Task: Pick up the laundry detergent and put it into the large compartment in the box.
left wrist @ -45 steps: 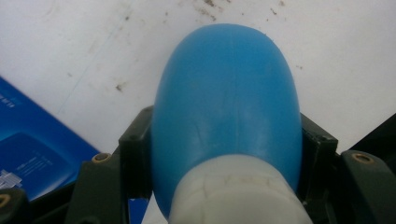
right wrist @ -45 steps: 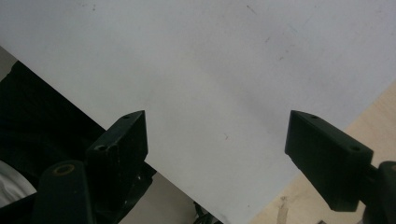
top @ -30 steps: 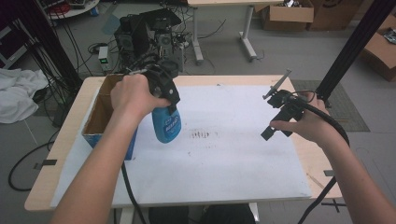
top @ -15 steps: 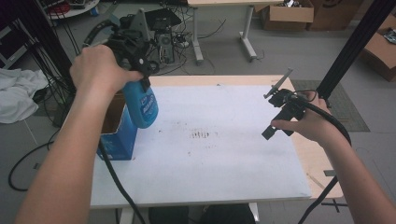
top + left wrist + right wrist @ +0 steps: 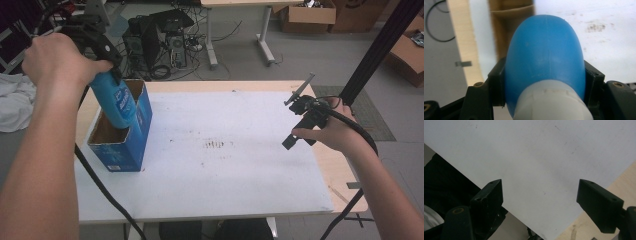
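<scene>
Black claws (image 5: pixel 539 195), brass screws, black trailing cables (image 5: pixel 102 187); forearms bare, no sleeves.

The high view is looking forward and down over the whole table (image 5: pixel 210 200). The left gripper view is peering close along its jaws at the blue bottle (image 5: pixel 544 57). The right gripper view is hovering near above the same white tabletop.

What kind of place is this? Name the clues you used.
Probably a lab or workshop: computers with tangled cables on the floor, cardboard boxes by a desk, and a stained white table.
</scene>
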